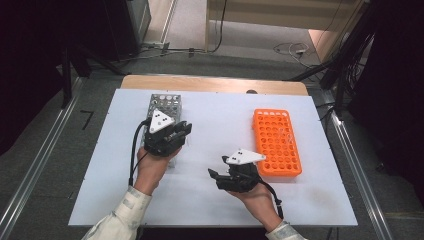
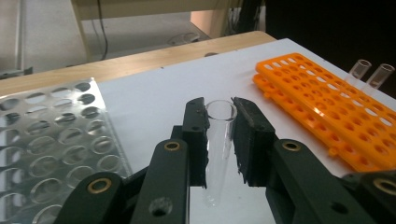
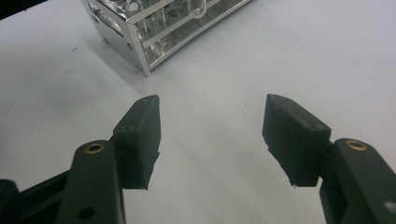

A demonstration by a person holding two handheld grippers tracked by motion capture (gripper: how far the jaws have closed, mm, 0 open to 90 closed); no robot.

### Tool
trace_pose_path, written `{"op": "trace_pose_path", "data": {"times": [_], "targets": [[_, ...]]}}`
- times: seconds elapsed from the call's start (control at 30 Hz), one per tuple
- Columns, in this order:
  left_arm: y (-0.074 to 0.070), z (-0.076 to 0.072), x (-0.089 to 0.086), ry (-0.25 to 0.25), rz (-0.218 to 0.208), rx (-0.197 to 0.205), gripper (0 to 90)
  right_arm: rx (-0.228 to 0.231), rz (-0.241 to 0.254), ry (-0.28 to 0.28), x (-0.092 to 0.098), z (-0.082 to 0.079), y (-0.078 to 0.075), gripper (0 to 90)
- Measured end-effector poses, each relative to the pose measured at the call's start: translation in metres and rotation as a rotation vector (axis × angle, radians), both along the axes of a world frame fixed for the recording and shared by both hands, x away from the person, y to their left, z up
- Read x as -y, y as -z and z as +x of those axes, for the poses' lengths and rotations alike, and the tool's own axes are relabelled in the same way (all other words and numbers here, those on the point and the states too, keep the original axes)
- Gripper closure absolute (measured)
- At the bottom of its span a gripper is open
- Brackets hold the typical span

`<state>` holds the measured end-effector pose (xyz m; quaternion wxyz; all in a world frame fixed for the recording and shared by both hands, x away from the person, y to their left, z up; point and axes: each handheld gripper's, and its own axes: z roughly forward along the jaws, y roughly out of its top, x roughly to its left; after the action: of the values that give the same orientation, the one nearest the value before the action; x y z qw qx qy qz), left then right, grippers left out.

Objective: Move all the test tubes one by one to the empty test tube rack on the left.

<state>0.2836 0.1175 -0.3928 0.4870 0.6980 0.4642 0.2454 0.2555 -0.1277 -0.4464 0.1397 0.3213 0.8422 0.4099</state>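
Note:
My left gripper (image 1: 182, 131) hovers beside the metal rack (image 1: 165, 102) at the left of the table. In the left gripper view its jaws (image 2: 219, 109) are shut on a clear test tube (image 2: 219, 135), held upright with its open mouth on top. The metal rack (image 2: 46, 130) lies to its left with open round holes. My right gripper (image 1: 216, 170) sits low near the table's middle, just left of the orange rack (image 1: 276, 142). In the right gripper view it (image 3: 212, 116) stands open, with bare white table between the fingers.
The orange rack (image 2: 327, 93) holds two clear tubes (image 2: 359, 70) at its far side. The metal rack's corner (image 3: 159, 28) is ahead of the right gripper. A white sheet (image 1: 215, 115) covers the table, with a wooden edge (image 1: 215, 84) at the back.

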Motion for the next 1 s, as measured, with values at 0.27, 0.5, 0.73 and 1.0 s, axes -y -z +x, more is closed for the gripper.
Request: {"op": "trace_pose_path", "data": {"times": [0.27, 0.5, 0.73, 1.0], "targets": [[-0.001, 0.006, -0.021, -0.089, -0.010, 0.010, 74.9, 0.005, 0.004, 0.006, 0.001, -0.001, -0.002, 36.2], [0.000, 0.008, -0.033, -0.140, -0.010, 0.012, 74.9, 0.008, 0.007, 0.006, 0.002, -0.001, -0.002, 36.3], [0.003, 0.008, -0.037, -0.154, 0.004, 0.008, 74.9, 0.005, 0.002, 0.005, 0.001, -0.001, -0.001, 36.3], [0.016, 0.007, -0.038, -0.161, 0.028, -0.018, 74.8, 0.003, -0.001, 0.002, 0.001, -0.001, 0.000, 36.3]]}}
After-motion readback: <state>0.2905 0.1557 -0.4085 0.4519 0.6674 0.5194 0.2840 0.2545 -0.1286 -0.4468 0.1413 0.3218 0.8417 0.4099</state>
